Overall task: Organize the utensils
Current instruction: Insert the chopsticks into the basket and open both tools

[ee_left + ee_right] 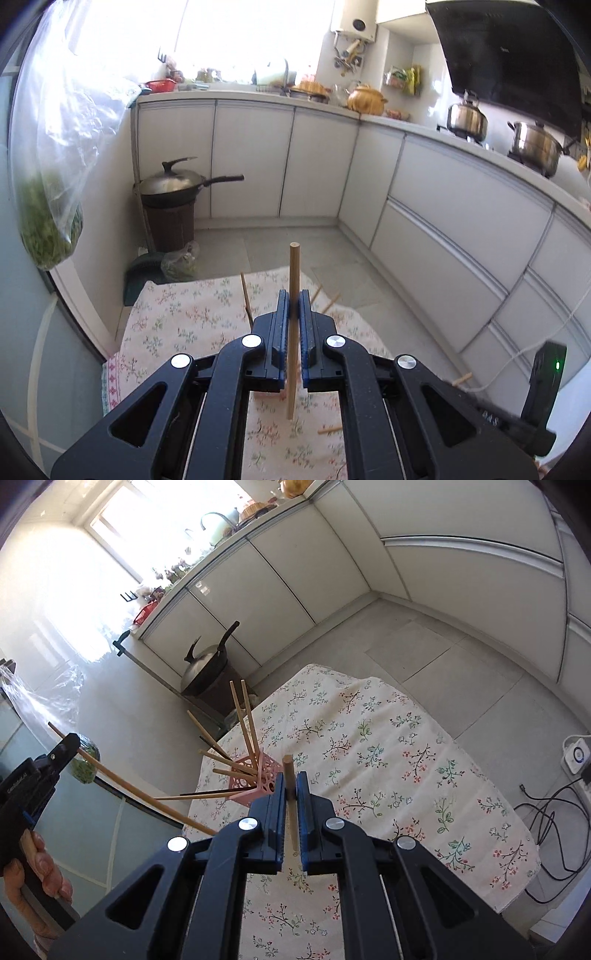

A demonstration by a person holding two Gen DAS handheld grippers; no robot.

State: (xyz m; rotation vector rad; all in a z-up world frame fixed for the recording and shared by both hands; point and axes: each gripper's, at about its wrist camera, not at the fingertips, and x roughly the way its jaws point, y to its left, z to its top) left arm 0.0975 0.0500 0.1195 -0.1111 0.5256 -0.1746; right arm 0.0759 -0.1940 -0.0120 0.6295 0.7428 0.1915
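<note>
**Wooden chopsticks pinched in both claws above the floral counter**

Wood shows between the blue pads of each claw. The left claw (pixel 294 312) is closed tight on one chopstick (pixel 293 332), which stands upright across the pads; its lower end hangs over the cloth, and the black linkage hides much of what lies beneath. From the right wrist view the same left claw (pixel 68 746) appears at the frame edge, its pads hidden, with a long chopstick (pixel 129 786) slanting down from it toward the counter (pixel 388 775); the far tip is cut off behind the right claw's body.

The right claw (pixel 293 794) is likewise closed on a short-looking chopstick (pixel 290 805), its true length hard to judge.

Just beyond it a pink holder (pixel 251 781) stands near the counter's left edge, partly covered by the claw, with several chopsticks fanning out of it. In the left wrist view, loose chopsticks (pixel 330 429) peek out around the claw, mostly hidden.
</note>
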